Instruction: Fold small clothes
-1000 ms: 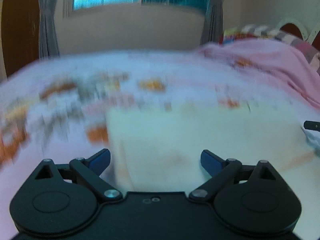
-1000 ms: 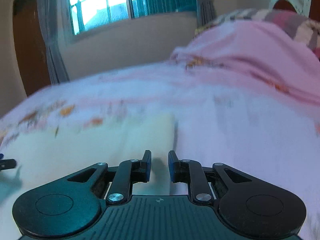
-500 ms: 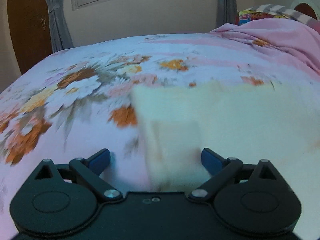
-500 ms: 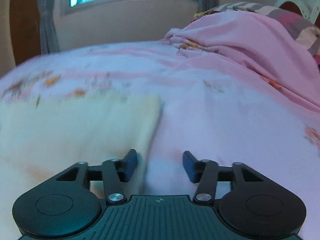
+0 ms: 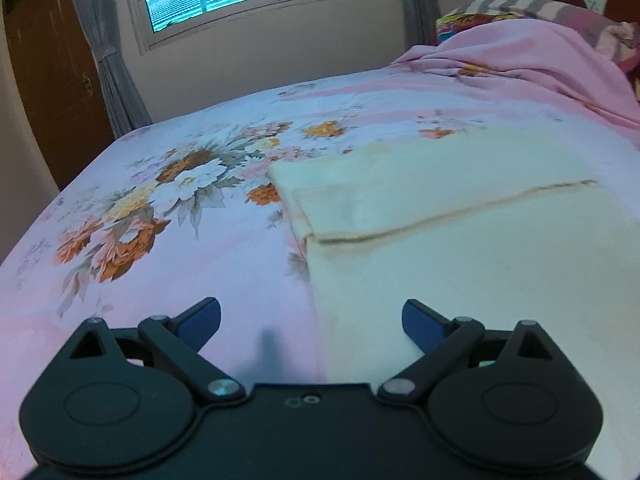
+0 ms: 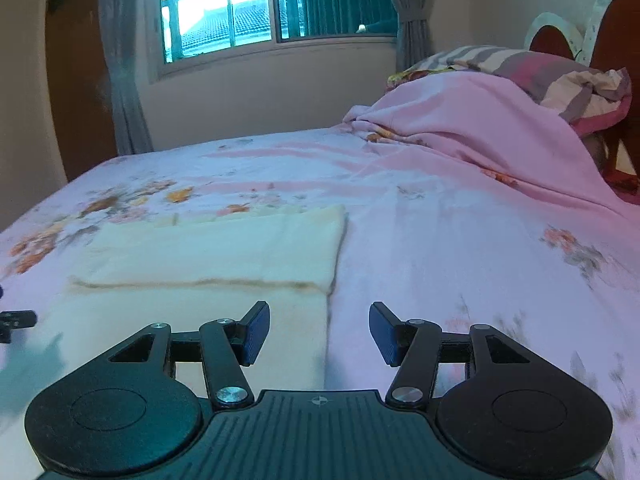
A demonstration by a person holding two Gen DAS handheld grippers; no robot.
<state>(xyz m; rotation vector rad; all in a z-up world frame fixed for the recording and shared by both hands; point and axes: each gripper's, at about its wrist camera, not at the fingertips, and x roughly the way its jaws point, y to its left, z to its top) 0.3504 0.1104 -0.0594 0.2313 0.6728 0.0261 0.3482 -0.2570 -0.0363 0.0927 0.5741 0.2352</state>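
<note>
A pale cream cloth [image 5: 460, 232] lies flat on the bed, its far part folded over with a hem line across it. It also shows in the right wrist view [image 6: 224, 252]. My left gripper [image 5: 311, 318] is open and empty, low over the cloth's near left edge. My right gripper [image 6: 319, 332] is open and empty, low over the cloth's near right edge. A tip of the left gripper [image 6: 16, 322] shows at the left edge of the right wrist view.
The bed has a pink floral sheet [image 5: 160, 208]. A bunched pink blanket [image 6: 472, 132] and striped pillow [image 6: 560, 76] lie at the far right by the headboard. A wall with a window [image 6: 240, 12] and a brown wardrobe [image 5: 52, 72] stand beyond the bed.
The right gripper opened from nearly shut and let the cloth edge go. Both grippers drew back toward the near side, and the folded cloth now lies still.
</note>
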